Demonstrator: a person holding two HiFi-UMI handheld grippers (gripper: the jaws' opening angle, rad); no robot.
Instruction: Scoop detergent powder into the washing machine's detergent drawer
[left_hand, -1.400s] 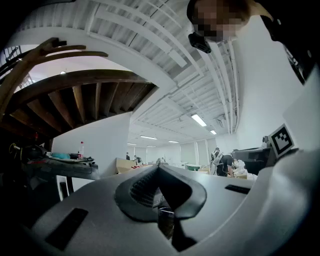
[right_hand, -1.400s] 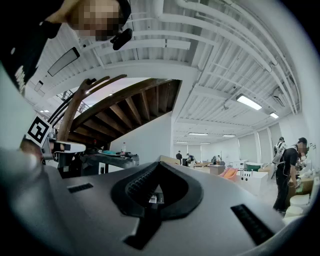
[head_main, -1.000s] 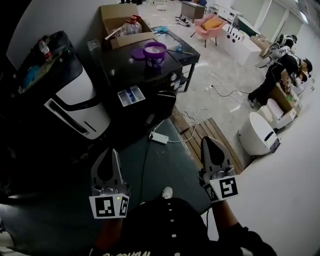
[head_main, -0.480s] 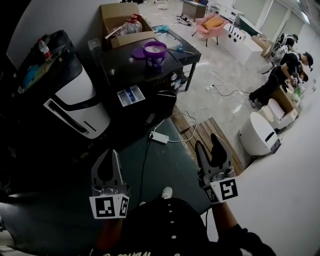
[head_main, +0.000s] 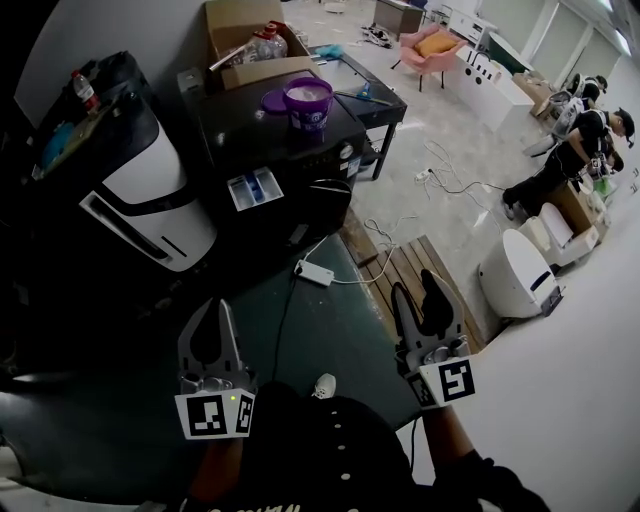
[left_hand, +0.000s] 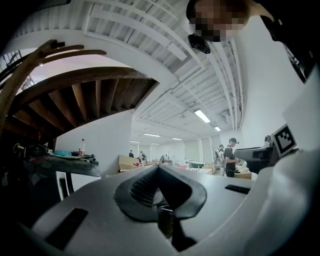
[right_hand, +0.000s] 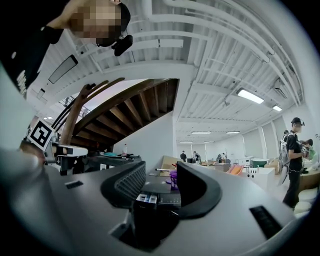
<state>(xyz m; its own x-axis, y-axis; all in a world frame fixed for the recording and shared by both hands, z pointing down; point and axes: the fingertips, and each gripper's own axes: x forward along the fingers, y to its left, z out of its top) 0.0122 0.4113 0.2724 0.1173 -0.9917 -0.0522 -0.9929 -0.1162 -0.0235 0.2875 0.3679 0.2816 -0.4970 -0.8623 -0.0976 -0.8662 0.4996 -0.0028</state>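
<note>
tongs, change: right tongs (head_main: 417, 292) have just been opening, from a shut point to a wide fork, then easing in a touch; nothing stands between the jaws. left tongs (head_main: 212, 318) remain closed to a point and empty, as a second ago.
meaning for the task: judged a readying move. the right tongs are set to take a handle, but nothing is grasped and no powder is scooped yet.
detergent drawer (head_main: 252, 188): pulled out of the machine front, upper centre-left of the head view, pale blue compartments showing. well apart from both tongs.
washing machine (head_main: 335, 135): black, glossy top, upper centre of the frame.
detergent tub (head_main: 309, 105): purple, uncovered, pale powder inside. it stands on the machine top, above the drawer in the frame.
lid (head_main: 275, 102): purple, flat on the machine top, just beside the tub at its left.
thin tool (head_main: 362, 97): bluish end, on the machine top at the tub's right. whether it is the scoop cannot be told.
surface: dark green mat (head_main: 330, 330) across the lower centre, with a white power strip (head_main: 313, 272) and its cable on it.
room: cardboard box (head_main: 250, 45) behind the machine, white-and-black appliance (head_main: 150, 190) at left, wooden pallet (head_main: 410, 270) at right, pink armchair (head_main: 430, 45) and people (head_main: 570, 150) at upper right.
</note>
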